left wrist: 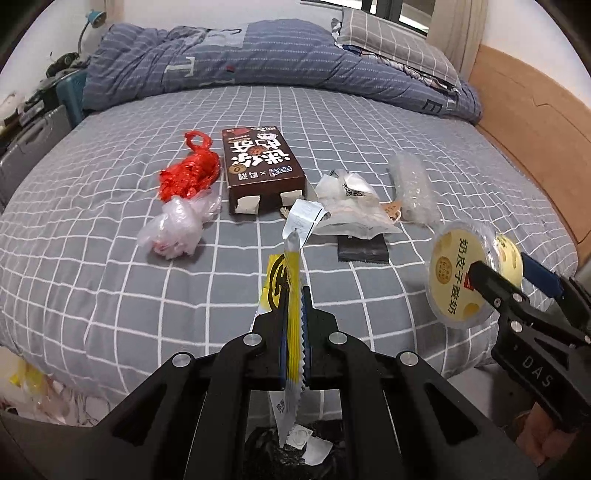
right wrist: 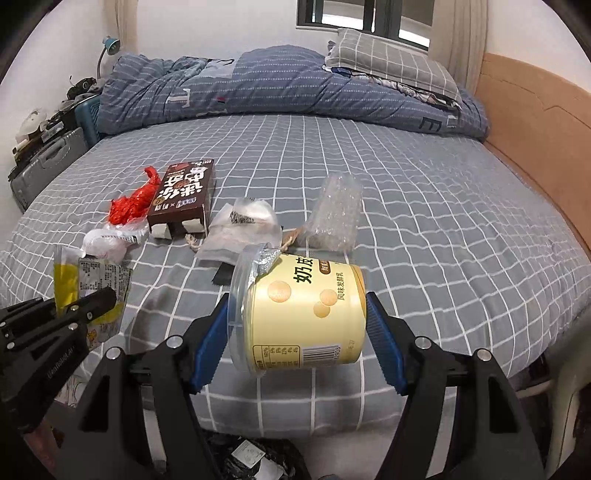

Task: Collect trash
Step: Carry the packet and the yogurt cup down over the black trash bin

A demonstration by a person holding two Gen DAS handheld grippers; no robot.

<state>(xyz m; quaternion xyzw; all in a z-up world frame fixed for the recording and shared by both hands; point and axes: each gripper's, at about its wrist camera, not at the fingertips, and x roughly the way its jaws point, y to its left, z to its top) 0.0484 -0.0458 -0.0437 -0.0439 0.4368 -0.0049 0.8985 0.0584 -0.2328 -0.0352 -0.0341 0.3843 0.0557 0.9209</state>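
A bed (left wrist: 369, 122) under a grey checked sheet is being shown, a blue duvet (left wrist: 258, 62) piled along its far edge. A yellow wrapper (left wrist: 291, 295) is being pinched by the left gripper (left wrist: 294, 295); a yoghurt tub (right wrist: 303, 317) marked "奶皮子酸奶" is being clamped by the right gripper (right wrist: 295, 325) above the near edge. "DAS" is being displayed on one gripper.

This is a bedroom in a home. A wide bed with a grey, white-checked sheet (right wrist: 424, 206) fills the room, with a rumpled blue striped quilt (right wrist: 258, 85) and a grey checked pillow (right wrist: 391, 59) at its far side, a tan padded headboard (right wrist: 535, 122), a window (right wrist: 362, 14), and a small teal desk lamp (right wrist: 110, 46) over cluttered bedside storage.
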